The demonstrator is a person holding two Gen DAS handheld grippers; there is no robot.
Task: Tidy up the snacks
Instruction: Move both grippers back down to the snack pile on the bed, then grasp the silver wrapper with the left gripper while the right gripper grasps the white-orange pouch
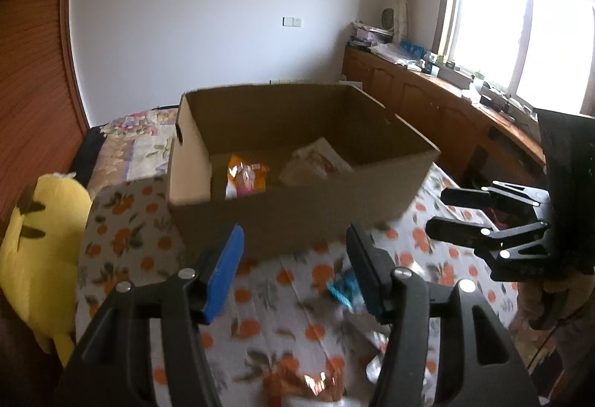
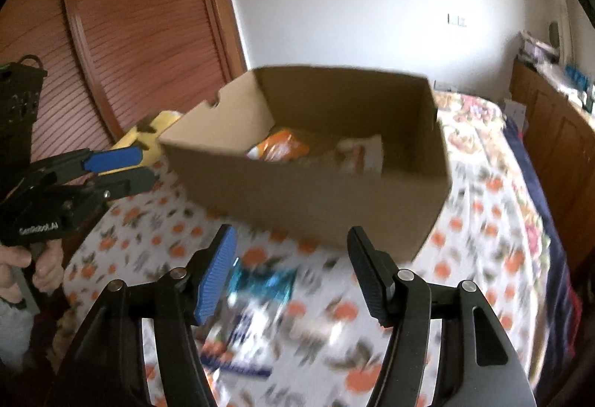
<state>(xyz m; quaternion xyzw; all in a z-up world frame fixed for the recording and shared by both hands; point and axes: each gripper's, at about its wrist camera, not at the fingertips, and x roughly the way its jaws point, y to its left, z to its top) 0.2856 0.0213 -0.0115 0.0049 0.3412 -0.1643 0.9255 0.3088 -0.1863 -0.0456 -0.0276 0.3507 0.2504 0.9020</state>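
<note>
Both claws, left claw [image 1: 293, 273] and right claw [image 2: 292, 273], gape empty before 1 cardboard box [image 1: 297, 217].

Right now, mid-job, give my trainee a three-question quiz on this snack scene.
1. True or false: the cardboard box is empty.
2. The blue packet lies: A) in the box B) on the bedspread before the box C) in a gripper.
3. What is between the left gripper fingers?

Key: 1 false, an orange packet and a pale packet lie inside. 2 B. 3 Nothing; the jaws stand apart.
</note>
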